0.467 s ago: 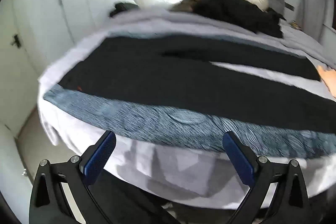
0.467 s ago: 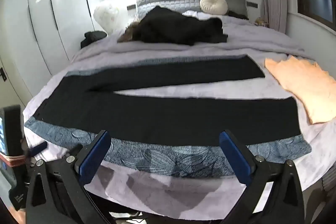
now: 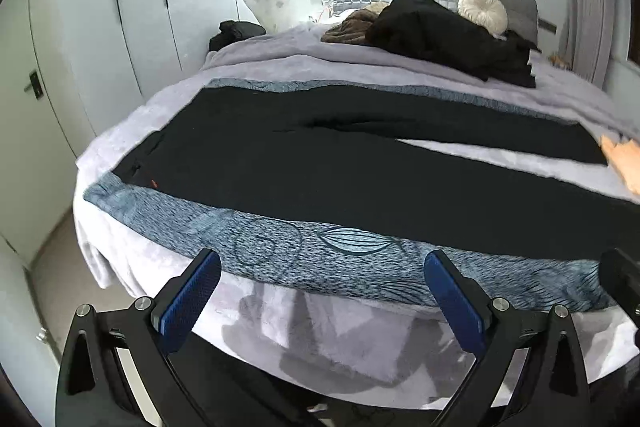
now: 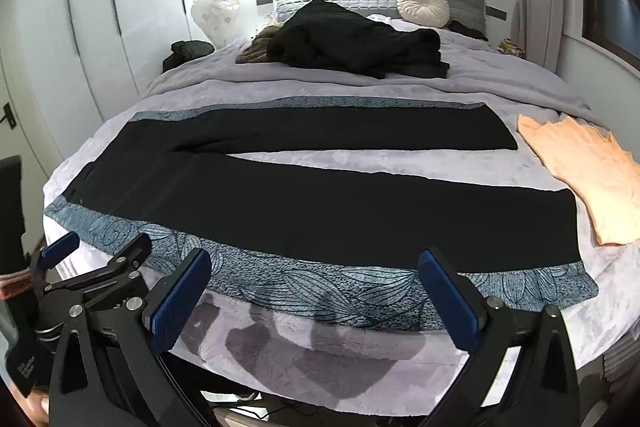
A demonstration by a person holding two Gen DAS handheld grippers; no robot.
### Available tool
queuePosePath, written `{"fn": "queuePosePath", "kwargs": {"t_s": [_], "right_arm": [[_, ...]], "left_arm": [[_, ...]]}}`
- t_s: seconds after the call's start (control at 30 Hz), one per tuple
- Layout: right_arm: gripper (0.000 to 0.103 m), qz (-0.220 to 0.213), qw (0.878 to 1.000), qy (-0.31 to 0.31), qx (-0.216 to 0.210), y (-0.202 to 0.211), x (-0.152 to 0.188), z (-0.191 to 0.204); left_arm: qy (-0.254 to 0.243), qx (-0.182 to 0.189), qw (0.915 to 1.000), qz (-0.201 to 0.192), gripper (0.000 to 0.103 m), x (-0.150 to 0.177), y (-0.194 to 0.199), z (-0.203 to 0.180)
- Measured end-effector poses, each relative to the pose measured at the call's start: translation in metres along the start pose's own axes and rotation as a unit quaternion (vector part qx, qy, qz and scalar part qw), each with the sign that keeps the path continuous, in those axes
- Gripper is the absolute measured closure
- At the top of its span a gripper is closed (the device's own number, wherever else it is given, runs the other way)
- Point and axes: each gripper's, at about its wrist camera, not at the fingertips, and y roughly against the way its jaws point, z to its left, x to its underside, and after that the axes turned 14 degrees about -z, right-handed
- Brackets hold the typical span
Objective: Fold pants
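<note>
Pants: the black pants [image 4: 304,195] lie flat across the bed [image 4: 360,355], waist toward your left, both legs spread apart toward your right, on a blue patterned runner [image 4: 280,287].
Left tool: your left tool [image 3: 322,301] hangs released over the bed's near edge, gripping nothing.
Right tool: your right tool [image 4: 314,301] is spread wide too, clear of the cloth.
Neighbours: a peach garment [image 4: 588,175] lies just beside the leg hems, perhaps touching; a dark clothes pile [image 4: 352,43] sits near the headboard.
</note>
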Motion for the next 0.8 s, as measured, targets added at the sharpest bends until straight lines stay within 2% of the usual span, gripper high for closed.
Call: {"fn": "queuePosePath", "kwargs": {"t_s": [0.2, 0.23, 0.5, 0.57, 0.8], "right_arm": [[0.000, 0.000, 1.000, 0.000, -0.010, -0.002, 0.003, 0.001], [0.000, 0.012, 1.000, 0.007, -0.005, -0.006, 0.002, 0.002], [0.000, 0.017, 1.000, 0.001, -0.015, -0.005, 0.001, 0.003], [0.000, 0.007, 1.000, -0.002, -0.022, -0.002, 0.002, 0.003], [0.000, 0.009, 1.000, 0.007, -0.029, -0.001, 0.000, 0.008]], "left_arm": [[0.023, -0.003, 0.9990, 0.037, 0.001, 0.000, -0.006, 0.008], [0.024, -0.003, 0.9990, 0.038, 0.001, 0.000, -0.006, 0.008], [0.026, 0.008, 0.9993, 0.027, 0.001, -0.001, -0.004, 0.008], [0.036, 0.010, 0.9991, 0.020, 0.001, -0.003, -0.003, 0.011], [0.042, 0.009, 0.9988, 0.022, 0.001, -0.017, 0.001, 0.022]]}}
